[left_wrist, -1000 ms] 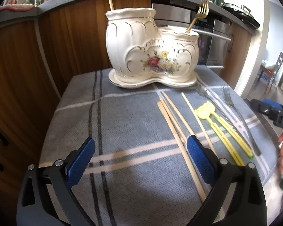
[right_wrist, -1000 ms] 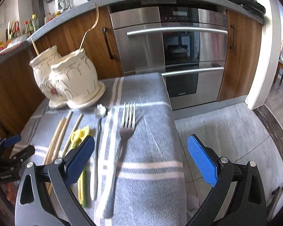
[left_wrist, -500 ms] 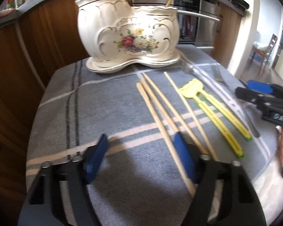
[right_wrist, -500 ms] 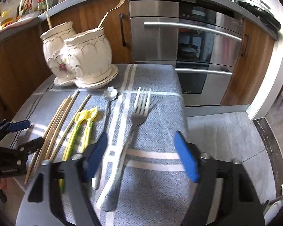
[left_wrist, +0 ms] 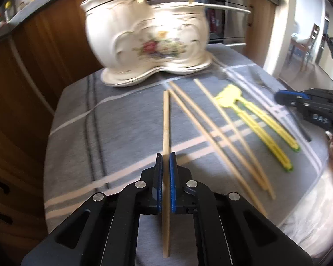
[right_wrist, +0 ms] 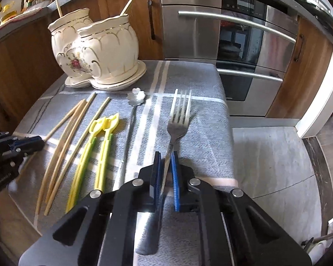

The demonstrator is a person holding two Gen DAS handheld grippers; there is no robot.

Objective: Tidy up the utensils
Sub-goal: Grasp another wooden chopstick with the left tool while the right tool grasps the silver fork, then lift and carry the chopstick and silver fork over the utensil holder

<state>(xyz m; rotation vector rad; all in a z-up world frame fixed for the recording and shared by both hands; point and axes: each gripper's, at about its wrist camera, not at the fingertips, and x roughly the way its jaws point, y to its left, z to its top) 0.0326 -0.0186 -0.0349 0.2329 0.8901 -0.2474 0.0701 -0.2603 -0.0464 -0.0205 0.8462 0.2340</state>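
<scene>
My left gripper (left_wrist: 166, 155) has its jaws closing on one wooden chopstick (left_wrist: 166, 119), the blue pads pressing its sides; the stick points at the white floral utensil holder (left_wrist: 144, 35). Three more wooden chopsticks (left_wrist: 211, 128) and yellow training chopsticks (left_wrist: 255, 119) lie to the right on the grey striped cloth (left_wrist: 113, 119). My right gripper (right_wrist: 166, 154) has its jaws closing on the handle of a steel fork (right_wrist: 179, 119), pads against it, tines toward the oven. A flower-ended spoon (right_wrist: 136, 97) lies left of the fork. The holder (right_wrist: 95, 48) holds a chopstick and a gold fork.
Wooden cabinets (left_wrist: 33, 66) stand behind and left of the cloth-covered surface. A steel oven (right_wrist: 233, 44) faces its far edge, with grey floor (right_wrist: 273, 155) to the right. In the right wrist view the left gripper (right_wrist: 41, 143) shows at the left edge.
Both grippers went from wide open to shut, the left on a wooden chopstick, the right on the fork handle. Both views tilted and drew slightly closer to the cloth.
</scene>
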